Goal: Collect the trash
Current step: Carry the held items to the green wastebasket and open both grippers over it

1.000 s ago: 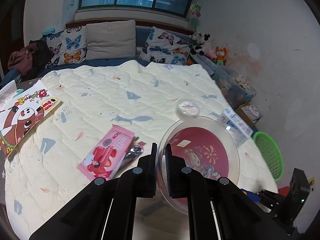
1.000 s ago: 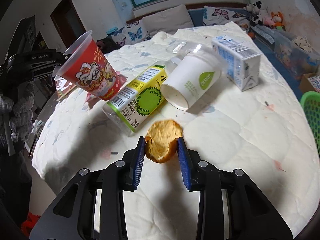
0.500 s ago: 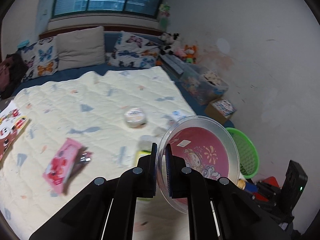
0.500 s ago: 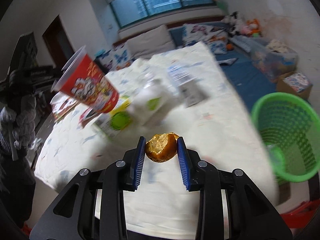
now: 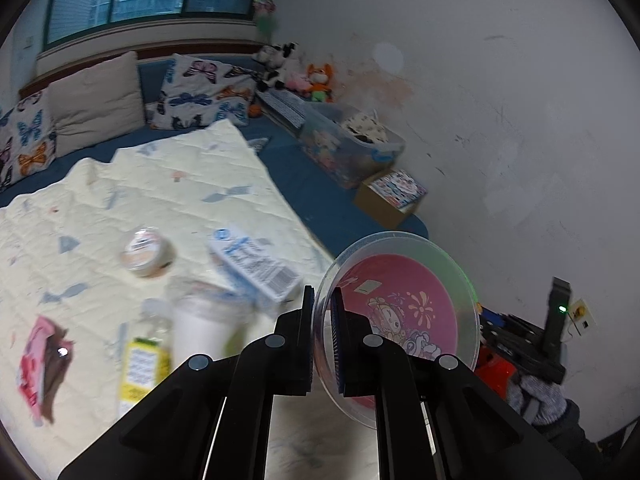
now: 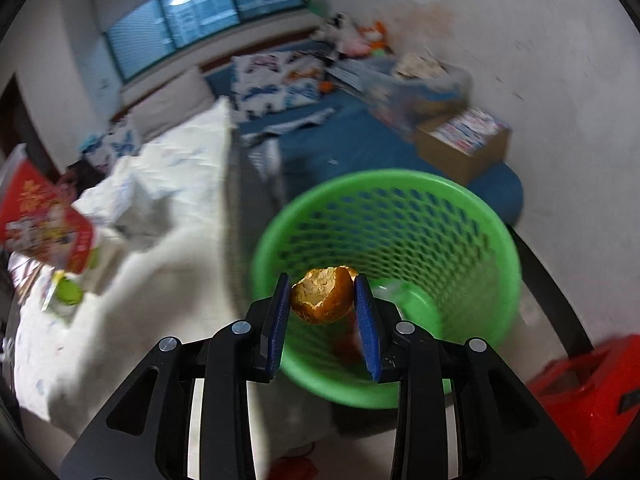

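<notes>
My right gripper [image 6: 322, 300] is shut on a bitten piece of orange-brown bread [image 6: 322, 295] and holds it above the open mouth of the green mesh basket [image 6: 472, 220]. My left gripper [image 5: 322, 322] is shut on the rim of a clear plastic cup with a red cartoon print [image 5: 400, 312], held beside the bed; the cup also shows at the left of the right wrist view [image 6: 38, 216]. On the quilt [image 5: 120, 208] lie a blue-white carton [image 5: 256, 266], a white paper cup [image 5: 202, 328], a yellow-labelled bottle [image 5: 140, 360], a round tub [image 5: 146, 252] and a pink wrapper [image 5: 34, 360].
A red box [image 6: 592, 392] stands on the floor right of the basket. A cardboard box [image 6: 464, 144] and a clear storage bin [image 5: 352, 152] sit along the white wall. Pillows [image 5: 96, 100] and plush toys [image 5: 300, 76] line the far end of the bed.
Both grippers have swung right, away from the bed. The right gripper has carried the bread from over the quilt to above the green basket. The left gripper still holds the cup.
</notes>
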Demonstrator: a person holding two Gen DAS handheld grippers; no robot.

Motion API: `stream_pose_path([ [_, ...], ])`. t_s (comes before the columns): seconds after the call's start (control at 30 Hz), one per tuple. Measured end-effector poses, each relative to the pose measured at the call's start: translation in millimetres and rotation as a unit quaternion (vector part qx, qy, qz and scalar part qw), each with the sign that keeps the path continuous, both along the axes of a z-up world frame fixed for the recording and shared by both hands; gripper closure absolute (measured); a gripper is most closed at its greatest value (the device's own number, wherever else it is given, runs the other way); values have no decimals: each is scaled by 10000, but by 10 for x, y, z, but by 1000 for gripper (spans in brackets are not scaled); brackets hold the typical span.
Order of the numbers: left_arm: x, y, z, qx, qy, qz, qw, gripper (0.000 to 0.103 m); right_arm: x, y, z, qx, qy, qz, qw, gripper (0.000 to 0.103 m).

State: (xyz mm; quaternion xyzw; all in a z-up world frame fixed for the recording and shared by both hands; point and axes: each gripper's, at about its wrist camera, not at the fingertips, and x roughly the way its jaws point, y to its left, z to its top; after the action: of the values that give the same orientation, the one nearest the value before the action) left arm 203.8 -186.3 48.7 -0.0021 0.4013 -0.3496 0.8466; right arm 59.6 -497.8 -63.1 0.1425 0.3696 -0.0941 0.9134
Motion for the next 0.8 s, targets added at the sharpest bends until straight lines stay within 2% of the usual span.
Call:
stream_pose_path([
  [0.13,18,-294,-52,61,69,-182,9998,95,59,-257,-229,142,205,-174,9995,69],
  [0.33,43,-666,-144,125,196,-429,9988,95,83,-429,-373,301,287,-365,9985,65],
  [0.37,46,-743,-161,141,218,-480,9985,95,70,-428,-376,321,287,-387,9983,65],
  [0.43,40,-868,-179,171,230,-556,9980,95,42,-449,-380,388,248,-415,9981,54],
  [0.67,26,-1349,-321,267,386,-882,9950,95,-150,-477,-260,343,12,-530,9980,54],
  [0.8,7,-1590,-422,317,474,-975,9936,95,-331,-474,-179,335,-136,-595,9976,48],
])
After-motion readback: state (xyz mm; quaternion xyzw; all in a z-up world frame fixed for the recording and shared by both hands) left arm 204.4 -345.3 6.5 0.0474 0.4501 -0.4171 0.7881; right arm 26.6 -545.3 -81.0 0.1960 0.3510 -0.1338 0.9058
